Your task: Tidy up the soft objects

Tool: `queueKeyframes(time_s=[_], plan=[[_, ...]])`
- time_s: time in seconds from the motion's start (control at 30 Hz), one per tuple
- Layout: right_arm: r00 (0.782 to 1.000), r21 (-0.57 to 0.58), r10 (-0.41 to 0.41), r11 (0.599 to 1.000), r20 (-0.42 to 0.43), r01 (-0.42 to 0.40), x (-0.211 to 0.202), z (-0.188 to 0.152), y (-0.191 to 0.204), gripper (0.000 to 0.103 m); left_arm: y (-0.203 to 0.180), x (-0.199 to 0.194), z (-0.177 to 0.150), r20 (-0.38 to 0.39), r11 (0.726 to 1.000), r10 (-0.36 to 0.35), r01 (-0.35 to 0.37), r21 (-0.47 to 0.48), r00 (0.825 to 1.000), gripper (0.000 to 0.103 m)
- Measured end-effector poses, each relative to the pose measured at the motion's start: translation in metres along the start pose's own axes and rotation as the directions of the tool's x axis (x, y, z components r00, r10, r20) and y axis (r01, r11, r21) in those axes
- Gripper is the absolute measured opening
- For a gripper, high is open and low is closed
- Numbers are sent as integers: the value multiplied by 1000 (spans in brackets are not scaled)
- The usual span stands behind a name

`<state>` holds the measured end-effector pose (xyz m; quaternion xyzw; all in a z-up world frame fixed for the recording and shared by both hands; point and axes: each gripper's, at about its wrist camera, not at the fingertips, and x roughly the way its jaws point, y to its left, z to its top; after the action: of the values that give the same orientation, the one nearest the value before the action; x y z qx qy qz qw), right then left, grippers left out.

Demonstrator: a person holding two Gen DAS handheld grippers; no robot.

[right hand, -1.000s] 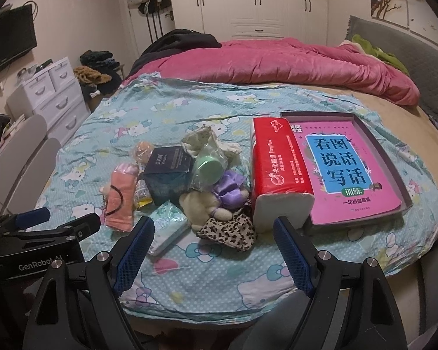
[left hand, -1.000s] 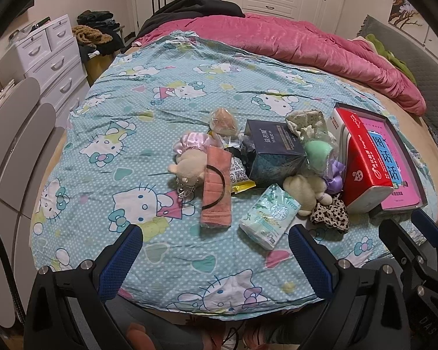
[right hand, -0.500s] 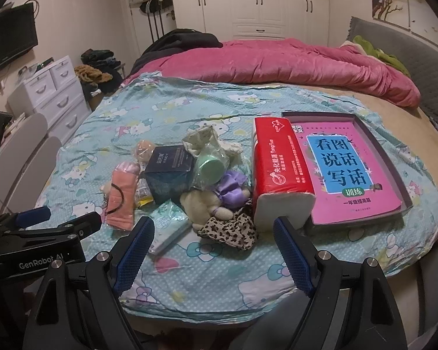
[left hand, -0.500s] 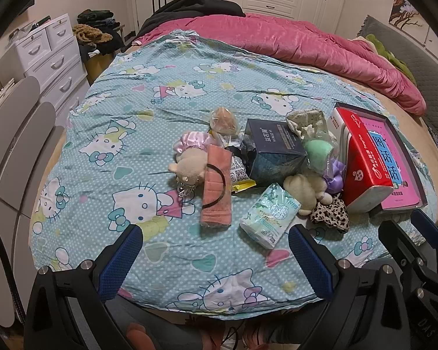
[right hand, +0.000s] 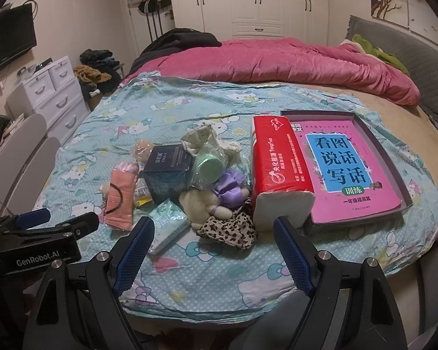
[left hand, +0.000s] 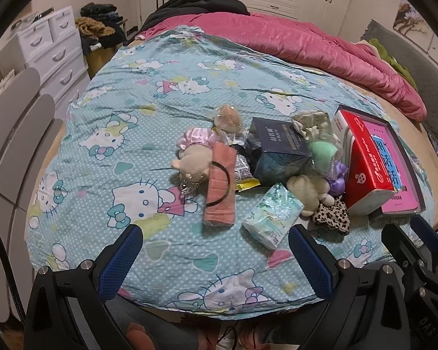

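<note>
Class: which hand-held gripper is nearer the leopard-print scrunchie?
Right. The right hand-held gripper sits directly before the leopard-print scrunchie; the left hand-held gripper is off to its left.

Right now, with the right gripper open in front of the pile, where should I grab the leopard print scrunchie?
Probably take the leopard scrunchie from above at its near, free edge. It lies flat and crumpled on the bedsheet, nearest the right gripper, while its far side tucks against the cream plush toy and tissue pack.

Bed [left hand: 373,116] under cartoon-cat sheet [left hand: 108,175], soft clutter [right hand: 219,198] and boxed book [right hand: 350,169] atop
</note>
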<state>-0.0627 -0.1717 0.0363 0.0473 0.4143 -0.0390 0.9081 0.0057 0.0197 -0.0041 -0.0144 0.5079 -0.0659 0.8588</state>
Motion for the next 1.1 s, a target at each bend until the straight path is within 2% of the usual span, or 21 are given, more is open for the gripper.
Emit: queueKeyframes(time_s=[0.27,0.53,0.63,0.77,0.9,1.1], plan=[[999,11,19,1000,-36,-19,16,-1,4,84,24,15,1,-39,999,-16,14,-44,999,100],[998,-22,33,999,-56,-35,32,0,19,84,54,42,3,-87,984,-93,78,-159,992,99],[999,-9,18,1000,-50,-19,37,5,13,84,49,55,7,-111,980,-117,96,-174,987,93],[999,29,5,1000,-49,-3,45,17,0,84,37,75,15,-147,979,-139,113,-170,979,76],[999,51,12,999,-46,-10,54,33,-8,84,27,91,20,-168,984,-124,99,-149,978,71],[998,-60,9,998,-70,-13,79,55,6,84,25,105,25,-192,980,-150,120,-158,970,51]])
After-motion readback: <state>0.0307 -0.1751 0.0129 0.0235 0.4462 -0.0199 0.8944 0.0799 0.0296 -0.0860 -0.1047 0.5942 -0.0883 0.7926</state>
